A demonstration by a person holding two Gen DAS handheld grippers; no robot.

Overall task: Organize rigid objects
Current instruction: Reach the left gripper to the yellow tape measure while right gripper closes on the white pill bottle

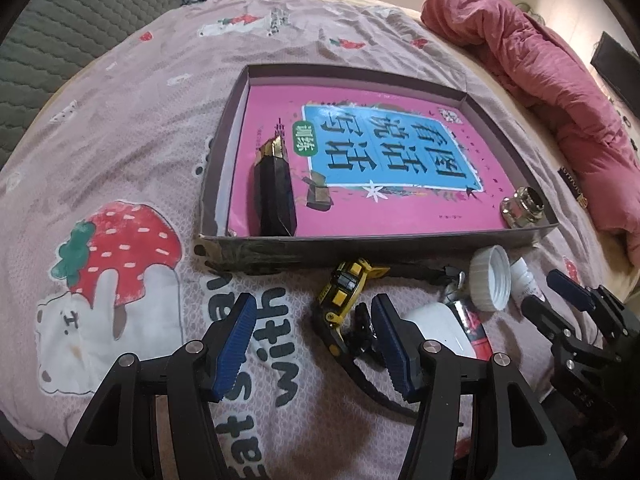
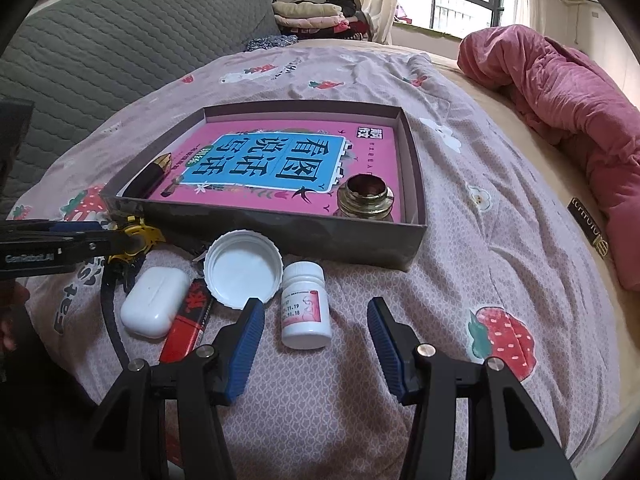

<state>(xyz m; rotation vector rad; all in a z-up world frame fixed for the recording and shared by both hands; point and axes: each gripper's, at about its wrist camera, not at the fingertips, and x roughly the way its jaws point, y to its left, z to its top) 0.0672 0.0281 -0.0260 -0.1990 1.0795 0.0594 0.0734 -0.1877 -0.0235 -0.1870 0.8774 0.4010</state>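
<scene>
A bed [image 2: 460, 220] covered with a strawberry-print sheet is being used as the work surface. A shallow box [image 2: 280, 236] is lying at its middle, with a pink book [image 2: 372, 152] filling the floor, a dark pouch [image 1: 274, 196] along the left wall and a small jar [image 2: 366, 198] in the near right corner. The left gripper [image 1: 312, 344] is being held open beside a yellow toy vehicle [image 1: 346, 288] before the box's near wall. The right gripper [image 2: 316, 340] is being held open around a white pill bottle [image 2: 305, 306], untouched, beside a white lid [image 2: 243, 270].

bed [image 2: 460, 240] – box [image 2: 360, 240], bottle [image 2: 306, 306], cap [image 2: 242, 266], case [image 2: 154, 306]
</scene>
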